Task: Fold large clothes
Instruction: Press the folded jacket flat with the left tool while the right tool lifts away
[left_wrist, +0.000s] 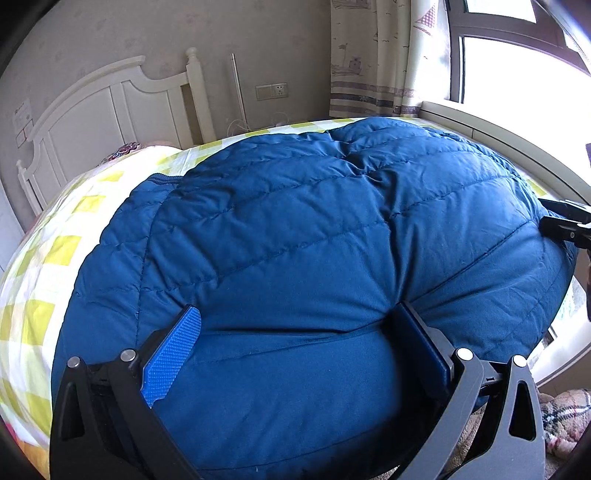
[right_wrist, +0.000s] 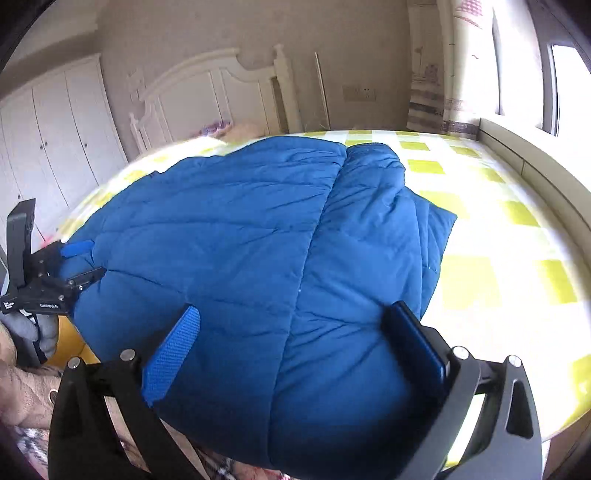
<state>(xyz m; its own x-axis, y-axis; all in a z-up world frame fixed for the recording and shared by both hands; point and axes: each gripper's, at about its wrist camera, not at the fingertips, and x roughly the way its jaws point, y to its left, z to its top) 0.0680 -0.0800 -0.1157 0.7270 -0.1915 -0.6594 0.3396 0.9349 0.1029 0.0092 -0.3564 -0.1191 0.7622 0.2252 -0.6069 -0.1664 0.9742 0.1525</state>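
A puffy blue quilted jacket (left_wrist: 295, 229) lies folded on a bed with a yellow-and-white checked sheet (left_wrist: 62, 254). In the left wrist view, my left gripper (left_wrist: 295, 332) stands open at the jacket's near edge, and the padded hem bulges between its wide-set fingers. My right gripper (left_wrist: 565, 221) shows at the jacket's right side. In the right wrist view, my right gripper (right_wrist: 295, 332) is also open, straddling the near end of the jacket (right_wrist: 240, 240) where a seam runs down it. My left gripper (right_wrist: 79, 264) sits at the jacket's left edge, held by a person's hand (right_wrist: 29, 391).
A white headboard (left_wrist: 110, 107) and wall stand beyond the bed. White wardrobe doors (right_wrist: 55, 140) are at the left. A curtain (left_wrist: 373, 62) and a window ledge (left_wrist: 498, 136) border the right. Bare sheet (right_wrist: 498, 240) lies right of the jacket. A plaid cloth (left_wrist: 565, 410) lies low beside the bed.
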